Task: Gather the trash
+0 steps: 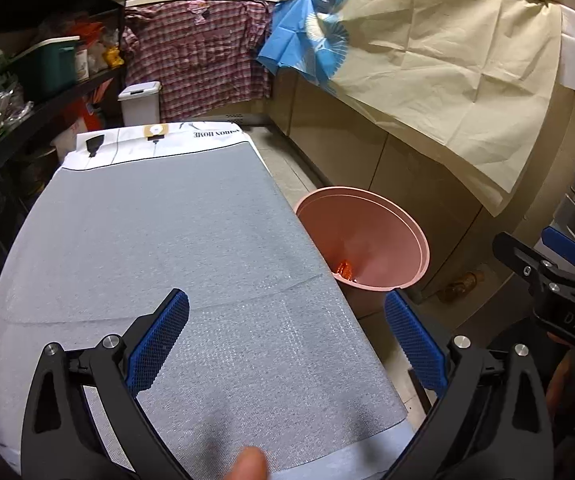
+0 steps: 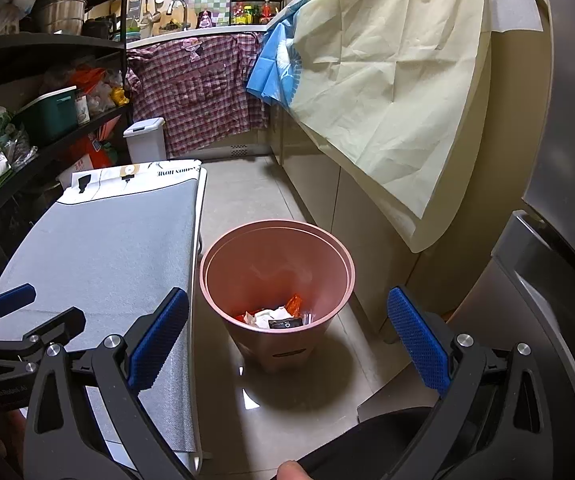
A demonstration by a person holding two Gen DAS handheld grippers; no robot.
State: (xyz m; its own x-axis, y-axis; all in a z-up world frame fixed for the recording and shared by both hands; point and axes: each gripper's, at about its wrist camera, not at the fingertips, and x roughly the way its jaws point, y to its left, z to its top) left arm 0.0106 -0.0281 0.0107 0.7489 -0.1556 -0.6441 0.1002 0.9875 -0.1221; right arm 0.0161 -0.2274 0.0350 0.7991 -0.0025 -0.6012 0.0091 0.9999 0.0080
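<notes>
a: where was the trash?

b: it lay at the bottom of the pink bin (image 2: 277, 276), a small heap of wrappers (image 2: 277, 316): white scraps, an orange packet and a dark one. from the left wrist view only an orange bit (image 1: 344, 270) showed inside the bin (image 1: 367, 236).

a: and the bin itself?

b: it stood upright on the tiled floor (image 2: 239, 196), just beside the long edge of the grey-covered counter (image 2: 99, 240), between that and the beige cabinet fronts (image 2: 367, 240).

a: the grippers?

b: the right gripper (image 2: 287, 338) hung above the bin's near side, released, its blue pads (image 2: 159, 336) spread wide with nothing between them. the left gripper (image 1: 285, 342) hovered over the near end of the grey counter (image 1: 167, 240), likewise released and holding nothing. each showed at the edge of the other's view.

a: anything on that counter?

b: only its grey cover, with a white printed cloth (image 1: 155, 140) at the far end.

a: and further out?

b: a cream sheet (image 2: 387, 80) and a blue cloth (image 2: 271, 68) draped over the right-hand worktop, a plaid shirt (image 2: 199, 88) hung at the back, a white lidded bin (image 2: 145, 140) below it, and black shelves (image 2: 47, 80) crowded with packets on the left.
</notes>
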